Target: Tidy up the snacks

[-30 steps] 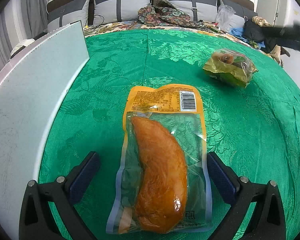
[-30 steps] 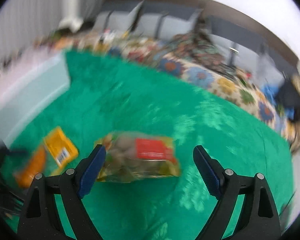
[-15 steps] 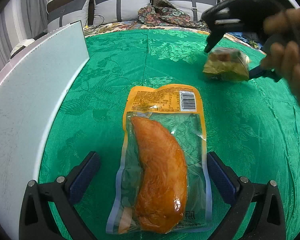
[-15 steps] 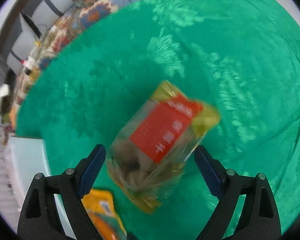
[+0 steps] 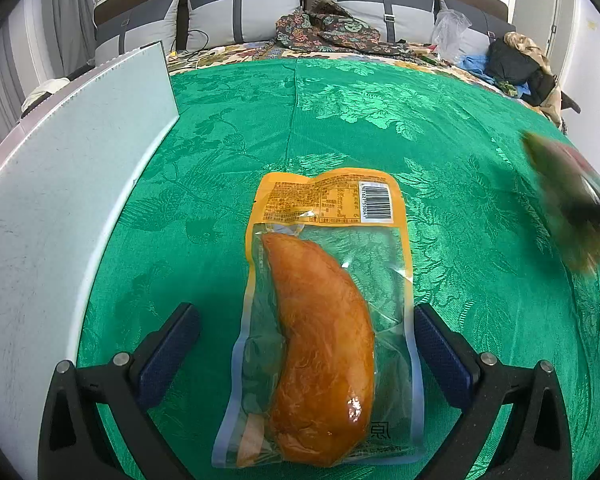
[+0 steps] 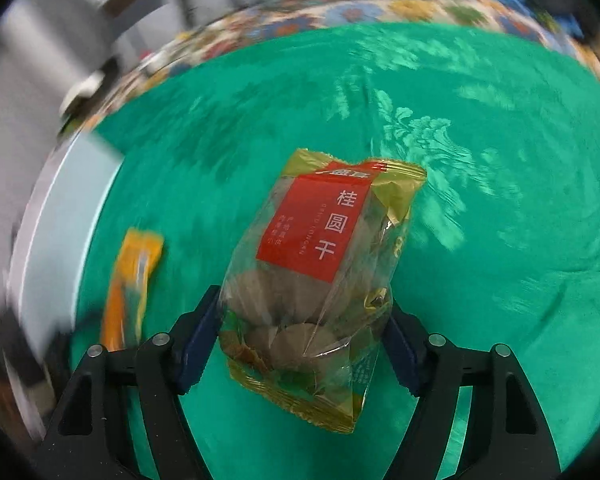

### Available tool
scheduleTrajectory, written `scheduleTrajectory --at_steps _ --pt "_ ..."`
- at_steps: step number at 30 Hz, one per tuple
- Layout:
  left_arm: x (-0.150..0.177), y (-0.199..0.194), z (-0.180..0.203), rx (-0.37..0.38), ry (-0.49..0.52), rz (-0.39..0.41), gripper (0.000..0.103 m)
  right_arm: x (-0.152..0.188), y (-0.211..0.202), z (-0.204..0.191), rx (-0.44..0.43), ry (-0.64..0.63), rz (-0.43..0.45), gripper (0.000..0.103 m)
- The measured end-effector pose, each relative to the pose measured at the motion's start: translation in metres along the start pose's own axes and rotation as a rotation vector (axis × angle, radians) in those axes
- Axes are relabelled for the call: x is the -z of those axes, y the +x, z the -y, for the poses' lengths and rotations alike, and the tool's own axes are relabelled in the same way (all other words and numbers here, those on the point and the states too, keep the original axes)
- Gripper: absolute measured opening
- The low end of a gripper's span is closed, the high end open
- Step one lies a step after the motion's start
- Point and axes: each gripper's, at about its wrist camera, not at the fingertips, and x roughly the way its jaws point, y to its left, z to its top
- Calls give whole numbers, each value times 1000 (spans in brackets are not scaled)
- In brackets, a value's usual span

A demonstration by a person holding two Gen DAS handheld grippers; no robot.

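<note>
A clear and orange packet with an orange-brown piece of meat [image 5: 320, 320] lies flat on the green cloth [image 5: 380, 120]. My left gripper [image 5: 306, 344] is open, with one finger on each side of the packet's near half. My right gripper [image 6: 304, 336] is shut on a gold and clear bag of dried longan with a red label [image 6: 320, 272] and holds it above the cloth. That bag shows blurred at the right edge of the left wrist view [image 5: 568, 208]. The orange packet also shows in the right wrist view [image 6: 130, 280].
A pale flat board [image 5: 60, 200] lies along the left side of the cloth. Grey pillows [image 5: 240, 12], patterned cloth [image 5: 332, 32] and dark clothes [image 5: 516, 64] lie at the far end of the bed.
My right gripper has shut on the longan bag and lifted it off the cloth, moving it nearer and to the right. My left gripper and the orange packet have not moved.
</note>
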Motion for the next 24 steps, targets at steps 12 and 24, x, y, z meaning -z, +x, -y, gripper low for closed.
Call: scheduleTrajectory --at_steps 12,24 --pt "0 0 0 1 2 0 103 63 -17 21 110 -51 -27 82" --pt "0 0 -1 1 2 0 103 115 -62 13 264 -51 166 82"
